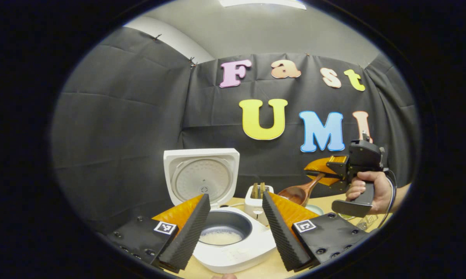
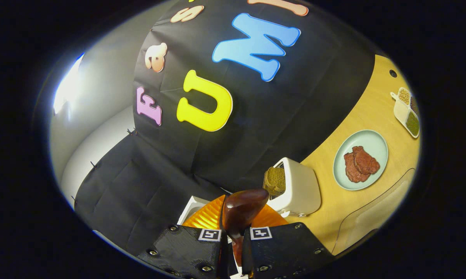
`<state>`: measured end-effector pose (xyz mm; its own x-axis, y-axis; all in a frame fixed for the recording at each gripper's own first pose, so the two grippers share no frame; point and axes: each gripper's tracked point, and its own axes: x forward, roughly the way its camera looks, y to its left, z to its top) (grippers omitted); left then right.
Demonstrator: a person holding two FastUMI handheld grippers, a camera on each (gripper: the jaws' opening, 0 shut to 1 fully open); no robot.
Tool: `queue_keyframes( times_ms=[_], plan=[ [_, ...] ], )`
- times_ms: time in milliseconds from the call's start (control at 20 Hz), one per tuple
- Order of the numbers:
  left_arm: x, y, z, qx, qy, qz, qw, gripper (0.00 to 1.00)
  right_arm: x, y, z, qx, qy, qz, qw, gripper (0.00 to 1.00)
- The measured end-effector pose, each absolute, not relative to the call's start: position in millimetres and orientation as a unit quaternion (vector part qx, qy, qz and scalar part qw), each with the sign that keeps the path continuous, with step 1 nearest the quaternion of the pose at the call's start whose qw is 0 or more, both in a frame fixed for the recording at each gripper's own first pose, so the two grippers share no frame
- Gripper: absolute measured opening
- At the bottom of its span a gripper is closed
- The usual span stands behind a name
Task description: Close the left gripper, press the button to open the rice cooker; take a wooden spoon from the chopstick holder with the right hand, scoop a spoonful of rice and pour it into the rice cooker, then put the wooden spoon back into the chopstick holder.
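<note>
One spoon: wooden spoon (image 1: pixel 299 192) is hanging bowl-down and tilted, above the table, right of the rice cooker.
Right gripper: right gripper (image 2: pixel 233 242) is clamping both fingers on the spoon's handle; a hand (image 1: pixel 368 190) is gripping its grip.
Rice cooker: rice cooker (image 1: pixel 233 248) is sitting near on the table (image 1: pixel 256 271), lid (image 1: pixel 202 176) standing upright, rice (image 1: pixel 221 237) lying in the inner pot.
Left gripper: left gripper (image 1: pixel 235 232) is hovering with fingers spread wide, framing the pot, holding nothing.
Chopstick holder: chopstick holder (image 2: pixel 297 188) is standing just right of the cooker.
Far right: plate (image 2: pixel 376 143) is carrying brown pieces; divided tray (image 2: pixel 401 112) is lying beyond.
</note>
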<state>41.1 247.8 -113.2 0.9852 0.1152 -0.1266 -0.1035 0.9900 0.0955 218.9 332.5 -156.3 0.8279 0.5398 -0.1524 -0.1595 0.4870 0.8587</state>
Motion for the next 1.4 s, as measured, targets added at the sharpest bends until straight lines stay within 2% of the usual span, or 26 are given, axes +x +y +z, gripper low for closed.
queue_keyframes(
  times_ms=[500,900,1200,1400],
  plan=[
    [43.9,265.0,-118.6,0.04,0.071,0.076,0.994,0.97,237.8,419.7,-198.3,0.428,0.262,0.24,0.831,0.13],
    [34.5,264.6,-132.6,0.059,0.093,0.078,0.991,0.97,241.6,484.6,-232.9,0.332,0.284,0.276,0.856,0.13],
    [23.7,270.1,-135.6,0.054,0.098,0.09,0.99,0.97,226.6,537.8,-243.0,0.2,0.268,0.347,0.876,0.12],
    [15.0,279.4,-137.3,0.05,0.097,0.1,0.989,0.97,208.9,561.8,-231.7,0.056,0.205,0.418,0.883,0.13]
  ],
)
